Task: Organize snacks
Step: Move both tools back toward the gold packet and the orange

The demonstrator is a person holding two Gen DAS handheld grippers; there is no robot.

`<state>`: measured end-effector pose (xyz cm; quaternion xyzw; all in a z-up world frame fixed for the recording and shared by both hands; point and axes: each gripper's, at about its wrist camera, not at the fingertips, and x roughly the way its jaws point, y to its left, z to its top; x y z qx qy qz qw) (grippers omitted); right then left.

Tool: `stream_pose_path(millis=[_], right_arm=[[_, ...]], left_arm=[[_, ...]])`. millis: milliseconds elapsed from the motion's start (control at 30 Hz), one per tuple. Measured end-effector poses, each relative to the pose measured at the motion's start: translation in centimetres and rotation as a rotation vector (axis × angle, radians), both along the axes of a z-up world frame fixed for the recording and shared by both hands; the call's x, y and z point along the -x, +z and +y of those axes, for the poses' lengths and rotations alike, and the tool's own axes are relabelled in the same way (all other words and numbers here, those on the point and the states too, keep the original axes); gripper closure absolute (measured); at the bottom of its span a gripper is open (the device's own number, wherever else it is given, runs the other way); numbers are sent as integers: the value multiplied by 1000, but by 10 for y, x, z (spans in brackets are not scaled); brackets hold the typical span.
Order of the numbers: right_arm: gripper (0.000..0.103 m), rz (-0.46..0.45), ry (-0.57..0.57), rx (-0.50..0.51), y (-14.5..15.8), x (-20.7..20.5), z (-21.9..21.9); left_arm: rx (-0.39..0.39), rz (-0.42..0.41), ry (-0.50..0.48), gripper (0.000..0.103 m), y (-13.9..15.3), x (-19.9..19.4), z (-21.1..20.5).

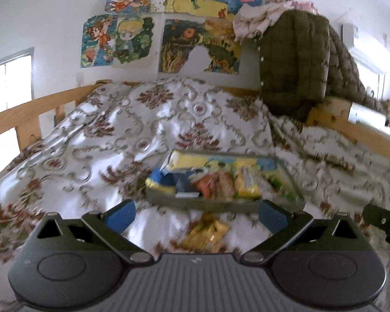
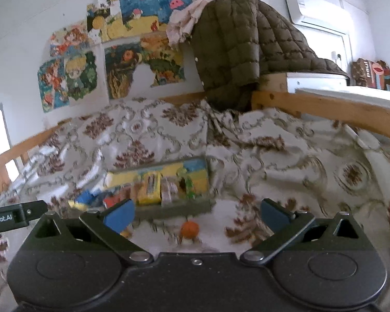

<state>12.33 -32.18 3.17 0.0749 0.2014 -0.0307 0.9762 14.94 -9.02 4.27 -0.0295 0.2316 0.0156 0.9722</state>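
Snacks are gathered in the tray (image 1: 221, 204) for tidiness. At six o'clock of it, a gold packet (image 1: 208, 234) remains loose. The left gripper (image 1: 196, 213) and right gripper (image 2: 196, 214) are held wide, empty.

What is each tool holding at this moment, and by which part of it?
Nothing is held. The left tool and the right tool are both open with nothing between their fingers.

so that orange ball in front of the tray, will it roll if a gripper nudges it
Probably. The orange ball looks round and lies loose on the rumpled bedspread, so a nudge could send it off, though the soft folds may stop it soon. It lies clear of the tray, nothing bracing it. It is blurred, so hard or squashy is unclear.
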Motion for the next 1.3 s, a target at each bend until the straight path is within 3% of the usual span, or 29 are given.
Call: stream_pose_path(millis=[233,567,800,1300], right_arm=[[1,61,1,62,-14,28,18],[1,152,14,110,-32,36,28],[1,229,59,124,-45,28,36],[1,258,62,102,-56,19,35]], left_arm=[[26,88,32,0,-20,27,14],[-17,144,51,0,-47,48,30],[-57,177,48,0,-59,49,31],[-70,196,60,0,-70,38,36]])
